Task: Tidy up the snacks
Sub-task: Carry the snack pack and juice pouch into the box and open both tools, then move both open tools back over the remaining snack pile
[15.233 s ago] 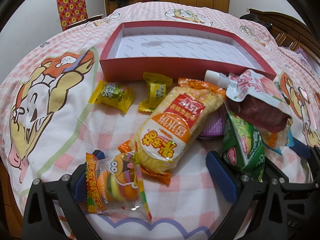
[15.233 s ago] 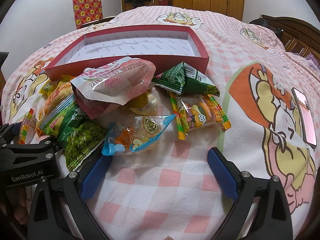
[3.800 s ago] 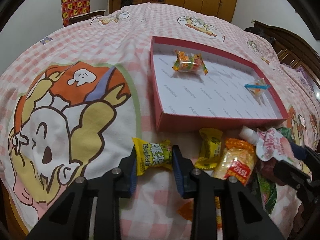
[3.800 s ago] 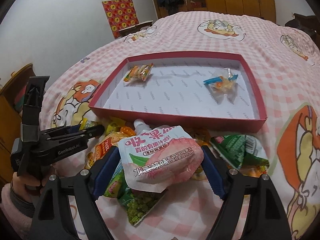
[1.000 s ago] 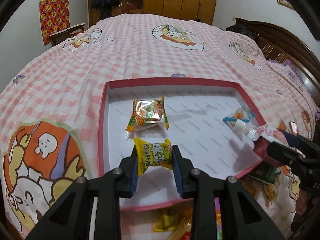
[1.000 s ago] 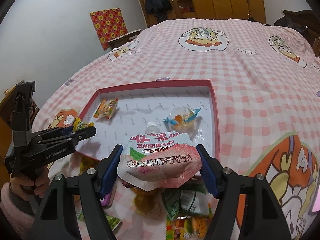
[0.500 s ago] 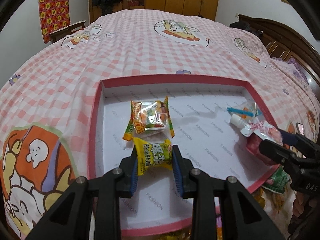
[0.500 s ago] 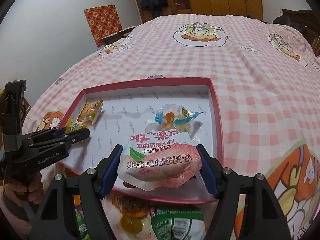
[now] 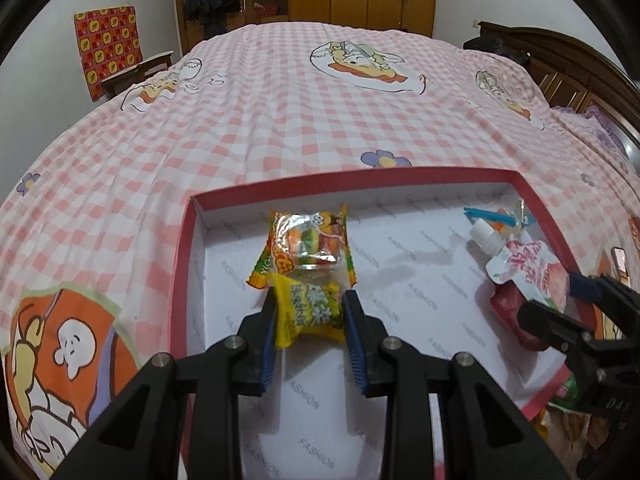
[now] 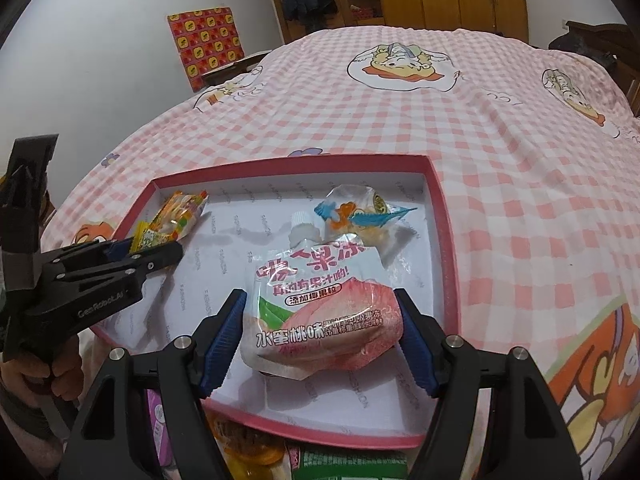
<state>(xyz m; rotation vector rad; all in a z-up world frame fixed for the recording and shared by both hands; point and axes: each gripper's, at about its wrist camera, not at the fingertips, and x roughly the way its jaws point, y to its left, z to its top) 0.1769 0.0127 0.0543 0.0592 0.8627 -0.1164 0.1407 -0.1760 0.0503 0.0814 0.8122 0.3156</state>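
On the pink-and-white checked bedspread (image 9: pixel 280 120), printed with cartoon figures, lies a shallow rectangular box (image 9: pixel 182 248) with red card walls and a white paper lining. Over its left part the left gripper (image 9: pixel 308 312) is clamped on a small yellow candy packet (image 9: pixel 310 310): the ribbed blue pads (image 9: pixel 269 328) press its crinkled foil from both sides, and the packet's far end sits just against a clear gummy bag (image 9: pixel 306 246) with orange and green edges lying on the lining. In the right wrist view the same left gripper (image 10: pixel 136 246) reaches in from the left, a hand (image 10: pixel 44 376) around its black handle.

Over the box's right part the right gripper (image 10: pixel 320 332) grips a soft, bulging pink-and-white jelly pouch (image 10: pixel 320 312), its blue pads set against both of the pouch's sides. The pouch's white screw cap (image 10: pixel 302 226) points away from the gripper and touches a transparent snack bag (image 10: pixel 360 212) with a blue edge resting on the lining near the far right corner. Below the near wall, more glossy wrappers (image 10: pixel 256 452) crowd on the bedspread, partly hidden behind the black gripper arms.
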